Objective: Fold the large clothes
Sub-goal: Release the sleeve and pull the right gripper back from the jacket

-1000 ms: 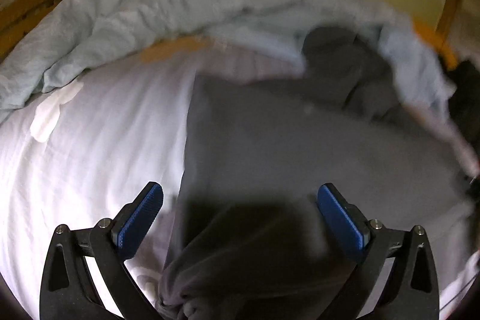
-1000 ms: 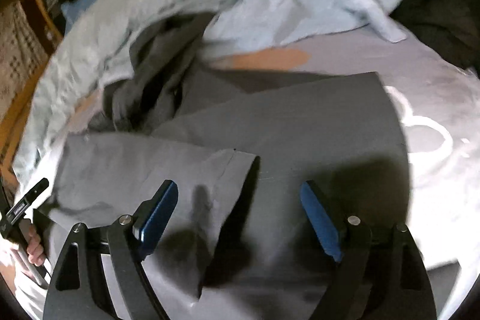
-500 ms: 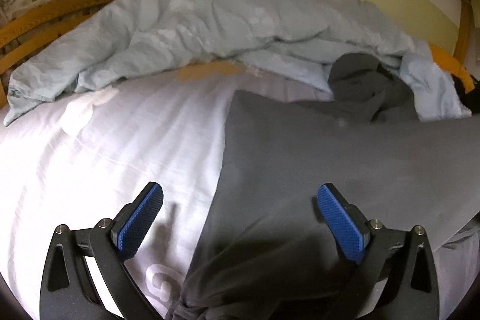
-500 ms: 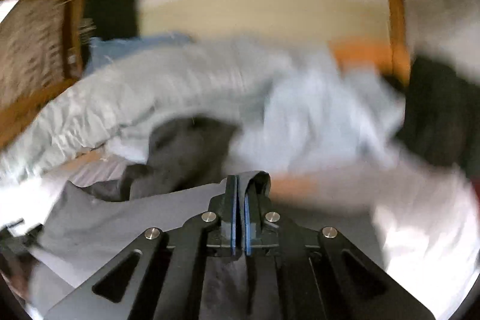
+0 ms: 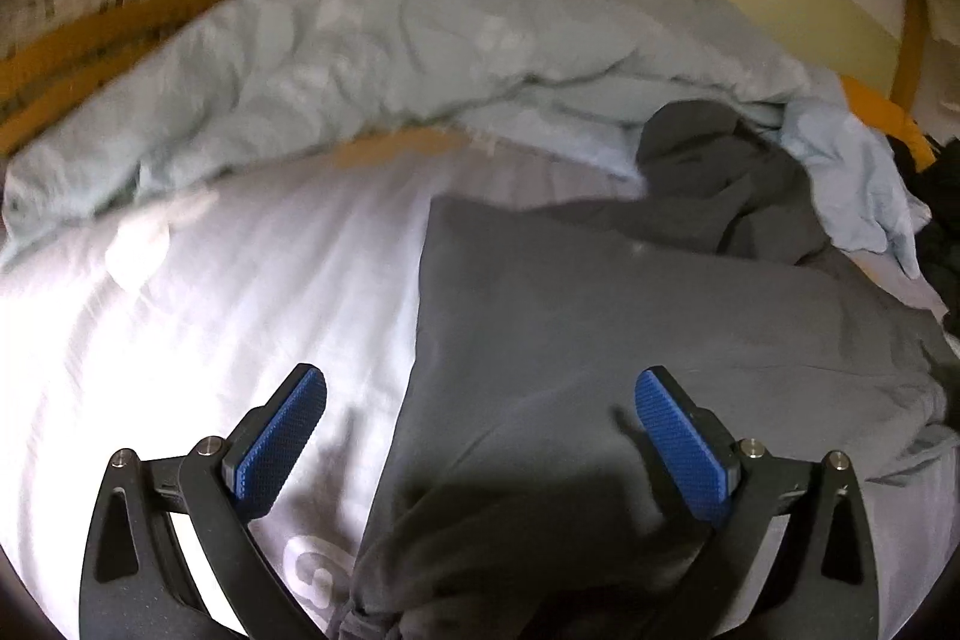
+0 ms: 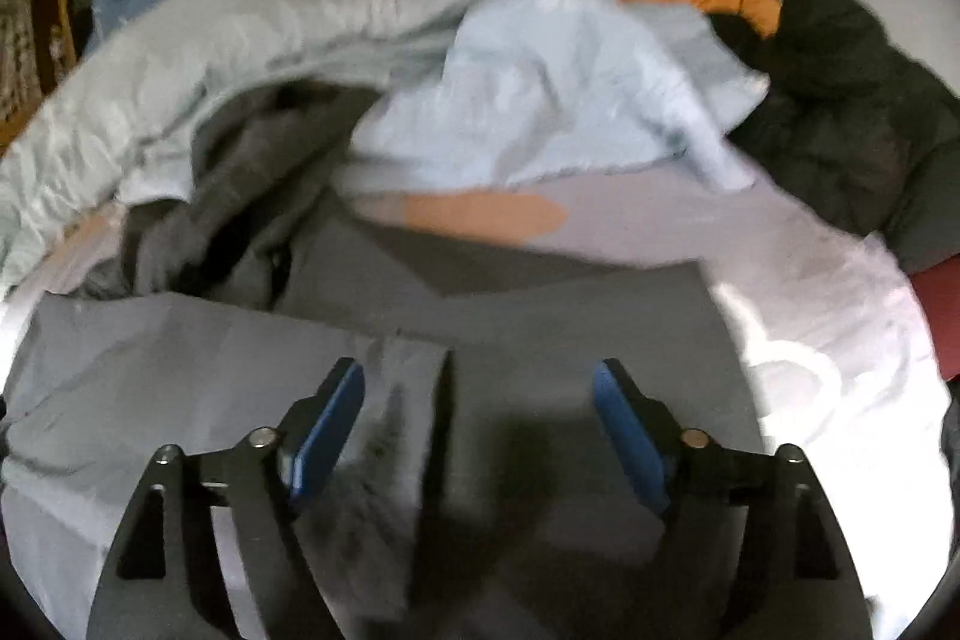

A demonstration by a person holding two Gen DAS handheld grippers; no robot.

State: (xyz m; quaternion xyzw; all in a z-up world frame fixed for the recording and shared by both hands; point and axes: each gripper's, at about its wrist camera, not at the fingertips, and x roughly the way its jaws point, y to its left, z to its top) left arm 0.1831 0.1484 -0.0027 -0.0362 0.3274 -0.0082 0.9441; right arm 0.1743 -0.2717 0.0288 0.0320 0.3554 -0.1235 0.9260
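While the grey garment (image 5: pixel 600 340) is lying spread on the bed (image 5: pixel 210 310), we're hovering both the left hand-held gripper (image 5: pixel 480 436) and right hand-held gripper (image 6: pixel 478 424) released above it; it's looking soft, light and floppy, so we're eyeing its folded sleeve edge (image 6: pixel 441 400).

grey garment (image 5: pixel 600 340): matt soft cloth | bedsheet (image 5: pixel 210 310): smooth white cloth | blue pads (image 5: pixel 282 436): ribbed, rubbery-looking

a rumpled pale blue duvet (image 5: pixel 372 58) lies along the white sheet (image 5: pixel 198 292), beside a black jacket (image 6: pixel 840 100).
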